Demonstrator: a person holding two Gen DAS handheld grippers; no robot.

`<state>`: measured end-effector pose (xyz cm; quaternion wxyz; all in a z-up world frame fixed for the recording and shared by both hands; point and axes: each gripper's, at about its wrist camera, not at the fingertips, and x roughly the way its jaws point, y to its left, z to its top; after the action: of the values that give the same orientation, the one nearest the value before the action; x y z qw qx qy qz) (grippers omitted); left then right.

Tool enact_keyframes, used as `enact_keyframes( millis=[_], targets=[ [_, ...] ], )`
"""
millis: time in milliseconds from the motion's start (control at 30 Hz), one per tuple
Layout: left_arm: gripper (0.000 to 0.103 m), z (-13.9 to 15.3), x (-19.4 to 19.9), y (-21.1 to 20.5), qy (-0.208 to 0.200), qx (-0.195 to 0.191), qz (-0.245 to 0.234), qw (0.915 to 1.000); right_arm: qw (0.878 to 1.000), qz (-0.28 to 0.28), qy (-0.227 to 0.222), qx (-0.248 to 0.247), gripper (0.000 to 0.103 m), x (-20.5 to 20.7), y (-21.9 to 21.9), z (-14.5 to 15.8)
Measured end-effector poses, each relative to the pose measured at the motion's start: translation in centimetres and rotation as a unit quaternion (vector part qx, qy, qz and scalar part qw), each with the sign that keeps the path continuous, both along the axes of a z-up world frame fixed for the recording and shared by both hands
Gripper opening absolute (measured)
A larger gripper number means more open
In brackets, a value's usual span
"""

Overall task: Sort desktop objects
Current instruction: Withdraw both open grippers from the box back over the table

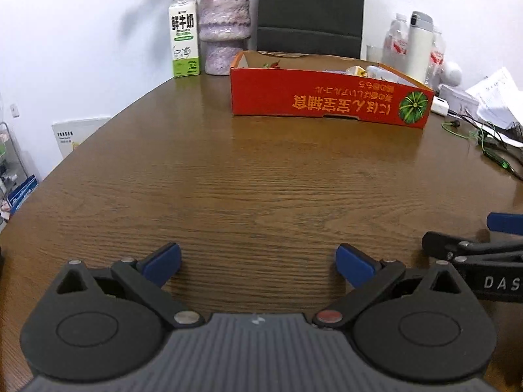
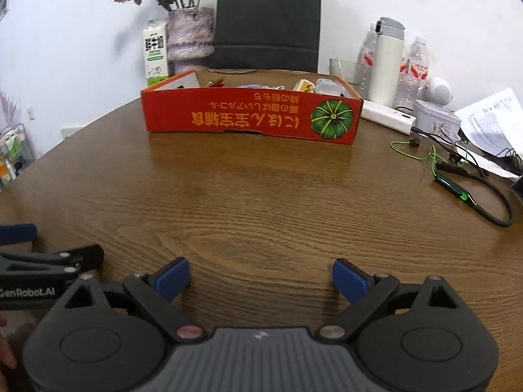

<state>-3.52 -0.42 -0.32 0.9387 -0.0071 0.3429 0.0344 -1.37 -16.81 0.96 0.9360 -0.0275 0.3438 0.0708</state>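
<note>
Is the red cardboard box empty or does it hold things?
Not empty: the red cardboard box is open-topped, with several small items showing above its rim.

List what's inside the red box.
Over the red box rim show a yellow packet, a clear wrapped item and something red and green. The front wall hides the box floor and anything lower.

The table (image 2: 261, 196) is brown wood-grain with a soft sheen, the red box (image 2: 248, 114) at its far side matt printed cardboard, the far-right bottles (image 2: 415, 72) clear plastic, the far-left vase (image 1: 224, 29) mottled and glossy.
</note>
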Motion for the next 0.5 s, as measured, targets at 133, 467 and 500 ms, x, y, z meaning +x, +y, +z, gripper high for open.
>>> enact_keyframes(
  millis=[133, 467, 500],
  targets=[
    [0.103, 0.00, 0.09, 0.00, 0.000, 0.000, 0.007, 1.0000, 1.000, 0.003, 0.003, 0.006, 0.103, 0.51, -0.07, -0.28],
    [0.103, -0.02, 0.52, 0.22, 0.001, 0.000, 0.001, 1.0000, 1.000, 0.001, 0.002, 0.008, 0.103, 0.86, -0.31, -0.41],
    [0.103, -0.02, 0.54, 0.20, 0.001, 0.000, 0.001, 1.0000, 1.000, 0.001, 0.002, 0.007, 0.103, 0.89, -0.32, -0.39]
  ],
)
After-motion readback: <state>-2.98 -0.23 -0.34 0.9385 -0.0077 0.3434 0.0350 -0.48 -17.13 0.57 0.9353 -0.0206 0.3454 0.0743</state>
